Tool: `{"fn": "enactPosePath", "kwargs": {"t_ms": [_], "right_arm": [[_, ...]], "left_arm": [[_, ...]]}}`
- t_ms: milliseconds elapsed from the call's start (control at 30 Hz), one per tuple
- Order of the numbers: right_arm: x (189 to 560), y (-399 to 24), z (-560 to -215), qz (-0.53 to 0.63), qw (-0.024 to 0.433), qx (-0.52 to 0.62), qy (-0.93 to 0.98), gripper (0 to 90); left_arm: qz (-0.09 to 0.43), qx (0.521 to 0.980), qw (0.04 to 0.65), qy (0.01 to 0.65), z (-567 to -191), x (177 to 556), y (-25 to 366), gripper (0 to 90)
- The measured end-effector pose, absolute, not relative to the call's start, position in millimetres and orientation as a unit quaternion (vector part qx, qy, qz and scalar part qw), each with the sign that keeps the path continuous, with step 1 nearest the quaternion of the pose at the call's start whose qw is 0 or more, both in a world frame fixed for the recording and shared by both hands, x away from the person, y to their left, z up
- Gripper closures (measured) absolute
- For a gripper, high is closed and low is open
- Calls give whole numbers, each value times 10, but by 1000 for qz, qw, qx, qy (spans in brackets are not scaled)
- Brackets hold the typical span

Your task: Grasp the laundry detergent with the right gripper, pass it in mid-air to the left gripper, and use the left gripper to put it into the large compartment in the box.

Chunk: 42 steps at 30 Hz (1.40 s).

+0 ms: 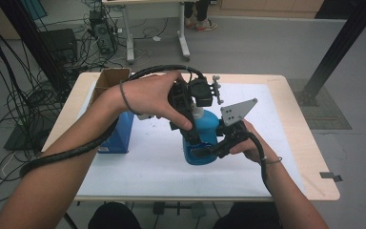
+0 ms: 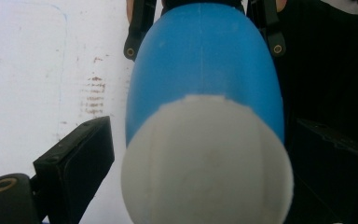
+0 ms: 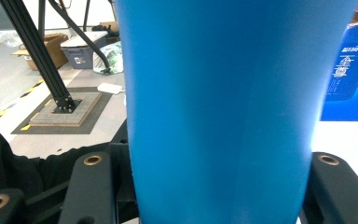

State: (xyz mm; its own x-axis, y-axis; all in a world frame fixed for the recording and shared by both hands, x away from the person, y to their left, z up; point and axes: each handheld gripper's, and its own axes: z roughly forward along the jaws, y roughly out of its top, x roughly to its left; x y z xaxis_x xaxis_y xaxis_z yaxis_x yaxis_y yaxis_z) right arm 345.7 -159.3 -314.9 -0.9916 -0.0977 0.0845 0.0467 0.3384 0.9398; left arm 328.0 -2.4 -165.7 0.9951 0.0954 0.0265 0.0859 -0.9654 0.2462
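A blue bottle [image 1: 206,130] with a white cap [image 1: 198,113] stands upright on the white mat [image 1: 152,162] in the middle of the table. My right gripper [image 1: 208,150] comes in level from the right and is shut on the bottle's lower body [image 3: 214,93], one jaw on each side. My left gripper [image 1: 194,122] points down over the bottle from above. In the left gripper view the white cap [image 2: 205,163] sits between its jaws with a thin gap on the left side, so my left gripper [image 2: 200,128] is open around it. The blue bottle body [image 2: 205,56] shows beyond the cap.
A blue carton [image 1: 119,130] stands left of the bottle, with an open cardboard box [image 1: 110,78] behind it; the blue carton [image 3: 352,70] also shows in the right gripper view. The wooden table edge [image 1: 314,157] runs at the right. Black frame posts [image 1: 338,47] stand on the floor beyond.
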Motion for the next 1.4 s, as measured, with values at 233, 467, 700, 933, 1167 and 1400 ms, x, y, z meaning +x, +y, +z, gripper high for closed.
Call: {"fn": "enactPosePath", "kwargs": {"t_ms": [233, 467, 700, 933, 1167, 1400], "right_arm": [[3456, -1592, -3144, -576, 61, 15, -815, 431], [3444, -1596, -3142, -576, 58, 14, -815, 431], [3446, -1603, -3143, -577, 58, 14, -815, 431], [3444, -1609, -3139, -576, 59, 13, -815, 431], [3452, -1604, -3143, -575, 57, 13, -816, 431], [3456, -1596, -3149, -574, 58, 13, -817, 431]], "left_arm": [[21, 991, 123, 45, -1643, 3272, -20, 78], [23, 991, 121, 46, -1636, 3265, -19, 77], [24, 991, 120, 46, -1628, 3255, -24, 78], [24, 992, 118, 48, -1633, 3261, -20, 79], [26, 991, 119, 46, -1627, 3270, -23, 80], [25, 992, 117, 46, -1636, 3278, -23, 80]]}}
